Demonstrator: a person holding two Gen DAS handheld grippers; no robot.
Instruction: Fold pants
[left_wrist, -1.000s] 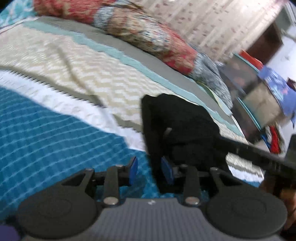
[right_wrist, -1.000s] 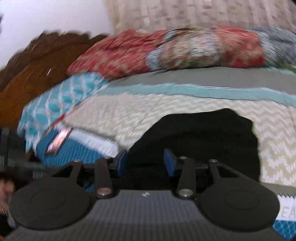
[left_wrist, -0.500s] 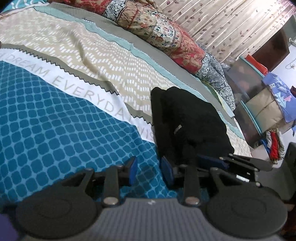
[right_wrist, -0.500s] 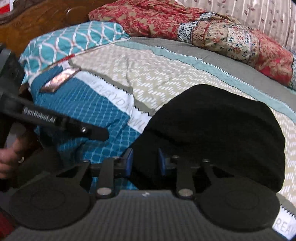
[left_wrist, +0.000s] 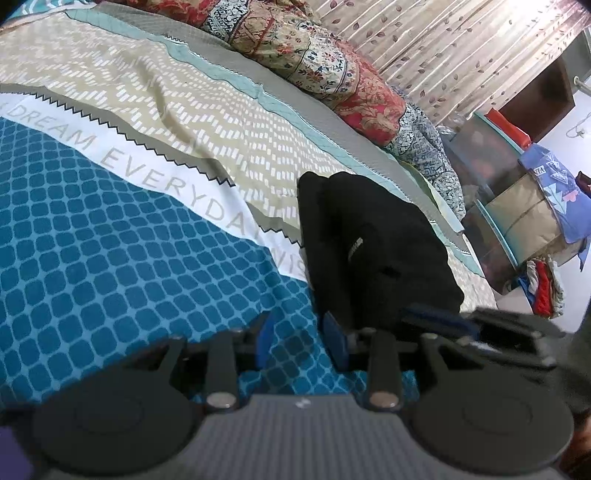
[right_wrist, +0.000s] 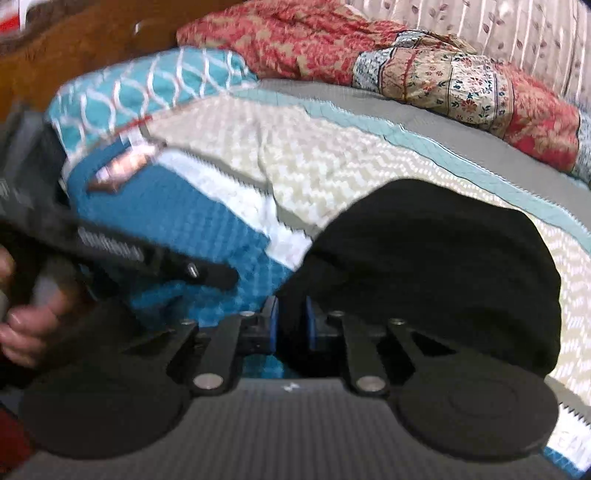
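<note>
Right wrist: pants (right_wrist: 436, 266) edge blurred

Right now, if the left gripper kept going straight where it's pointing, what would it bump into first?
Probably the blue-checked bedsheet. The left gripper tilts down at bare sheet between its jaws, with the black pants lying just to its right. Depth is hard to judge, so it might brush their edge.
</note>
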